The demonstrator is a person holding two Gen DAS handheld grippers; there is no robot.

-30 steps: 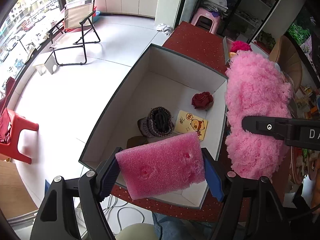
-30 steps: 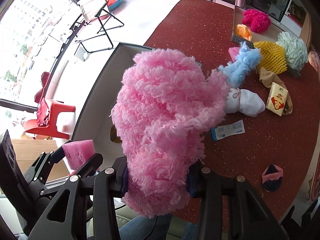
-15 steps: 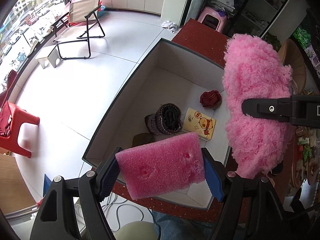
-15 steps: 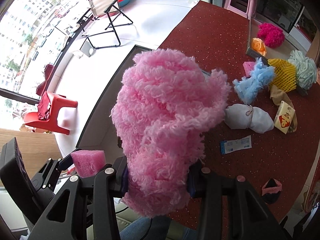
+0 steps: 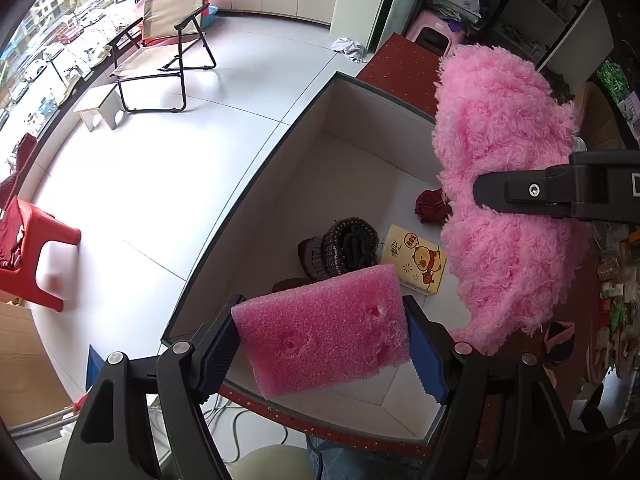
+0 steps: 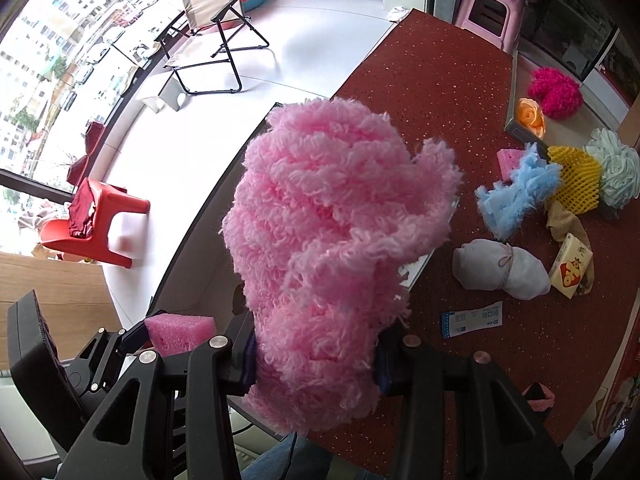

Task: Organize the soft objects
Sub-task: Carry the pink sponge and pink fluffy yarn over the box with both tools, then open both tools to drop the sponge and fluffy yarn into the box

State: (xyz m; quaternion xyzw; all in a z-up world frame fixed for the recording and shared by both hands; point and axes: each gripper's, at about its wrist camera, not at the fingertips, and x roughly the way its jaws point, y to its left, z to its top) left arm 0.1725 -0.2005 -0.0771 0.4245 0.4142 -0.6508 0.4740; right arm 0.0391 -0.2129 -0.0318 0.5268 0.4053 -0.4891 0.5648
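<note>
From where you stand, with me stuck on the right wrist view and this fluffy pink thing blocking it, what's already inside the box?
Observer: A dark knitted hat, a yellow tissue pack and a dark red flower lie on the box floor.
Operator: Is the left claw over the box?
Observer: Yes, the left claw holds the pink foam block above the box's near edge.
Operator: And my load?
Observer: The fluffy pink thing hangs over the box's right wall.
</note>
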